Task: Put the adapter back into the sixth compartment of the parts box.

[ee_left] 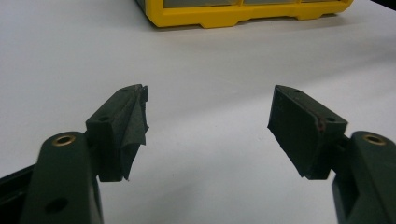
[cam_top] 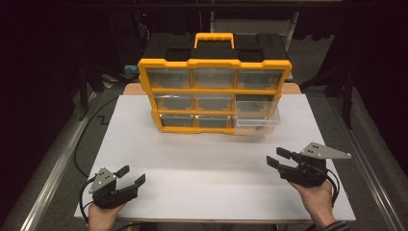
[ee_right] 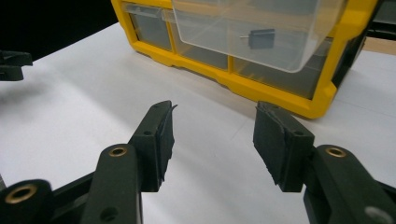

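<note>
Table (cam_top: 144,144) of white board carries a yellow drawer cabinet (cam_top: 214,63) at its far middle, its lower-right clear drawer (cam_top: 255,122) pulled out. Right gripper (cam_top: 275,159), jaws apart and empty, sits near that drawer; its own view reveals a small black part (ee_right: 260,37) inside. Left gripper (cam_top: 132,175) rests open, empty, well apart.

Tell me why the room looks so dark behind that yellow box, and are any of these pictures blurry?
High view: light falls on the white table while the surroundings stay near black, and the organizer looks slightly soft. Left gripper view: the left gripper is sharp, the organizer's base blurred. Right gripper view: the pulled-out clear drawer shows pale glare.
</note>
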A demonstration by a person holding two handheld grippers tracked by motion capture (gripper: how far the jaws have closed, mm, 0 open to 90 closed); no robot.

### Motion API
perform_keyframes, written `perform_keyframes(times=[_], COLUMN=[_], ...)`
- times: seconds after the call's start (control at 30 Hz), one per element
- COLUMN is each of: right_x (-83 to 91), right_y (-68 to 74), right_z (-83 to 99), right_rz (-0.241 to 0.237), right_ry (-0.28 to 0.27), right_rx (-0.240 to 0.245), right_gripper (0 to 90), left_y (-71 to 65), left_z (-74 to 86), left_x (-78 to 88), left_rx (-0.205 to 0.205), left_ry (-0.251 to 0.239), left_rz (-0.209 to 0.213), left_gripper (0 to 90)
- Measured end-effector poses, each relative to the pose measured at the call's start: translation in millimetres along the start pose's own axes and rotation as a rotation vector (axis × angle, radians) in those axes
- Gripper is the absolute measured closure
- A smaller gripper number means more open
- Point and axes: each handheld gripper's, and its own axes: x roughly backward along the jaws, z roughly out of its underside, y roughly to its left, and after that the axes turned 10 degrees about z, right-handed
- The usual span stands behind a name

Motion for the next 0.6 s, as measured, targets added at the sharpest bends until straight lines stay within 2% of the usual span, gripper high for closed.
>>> perform_keyframes(times=[0.6], right_x=[11.7], right_y=[-16.2], right_z=[19.9], right_rz=[0.057], right_ry=[-0.036], right_rx=[-0.038], right_gripper=[43.4], left_y=[-0.1], left_z=[0.1], left_x=[0.1], left_rx=[0.003], left_ry=[-0.002], left_rz=[-0.003], left_gripper=[28.8])
